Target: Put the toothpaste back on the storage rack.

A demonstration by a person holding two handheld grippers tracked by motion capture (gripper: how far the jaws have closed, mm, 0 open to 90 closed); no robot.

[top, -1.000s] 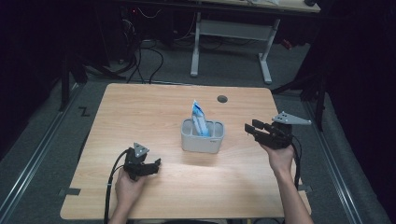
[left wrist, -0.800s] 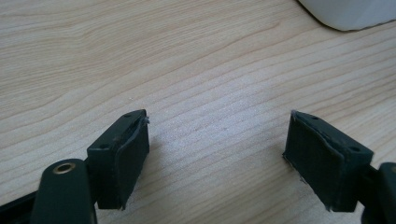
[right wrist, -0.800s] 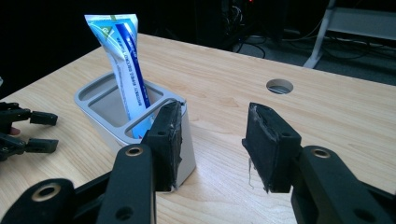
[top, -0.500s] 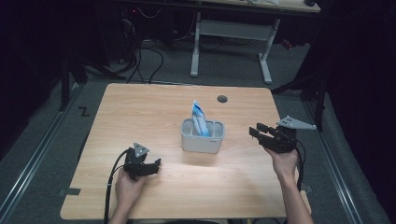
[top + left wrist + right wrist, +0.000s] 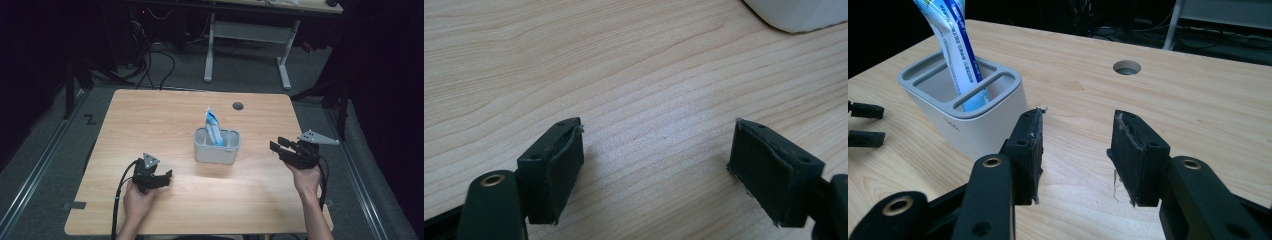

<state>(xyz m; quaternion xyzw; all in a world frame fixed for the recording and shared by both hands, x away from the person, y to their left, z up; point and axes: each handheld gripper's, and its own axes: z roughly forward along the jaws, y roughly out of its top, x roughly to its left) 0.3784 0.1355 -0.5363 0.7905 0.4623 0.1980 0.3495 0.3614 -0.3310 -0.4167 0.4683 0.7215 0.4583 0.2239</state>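
Dark floor and cables are seen around the wooden desk (image 5: 150, 125). At its middle, a blue tube (image 5: 213, 125) is kept upright in a grey holder (image 5: 217, 146). Left tongs (image 5: 159, 178) at 7 o'clock and right tongs (image 5: 282, 148) at 3 o'clock are held open and empty, probably resting.

Light falls from overhead onto the pale wooden tabletop (image 5: 150, 120), which reads bright and even, while the surrounding floor and background sink into near black. The high view is soft and slightly grainy. The white and grey slotted plastic holder (image 5: 217, 145) casts a faint shadow on the wood before it. Both gripper views are sharp on the wood grain, with soft shadows under the 2 black jaws of each.
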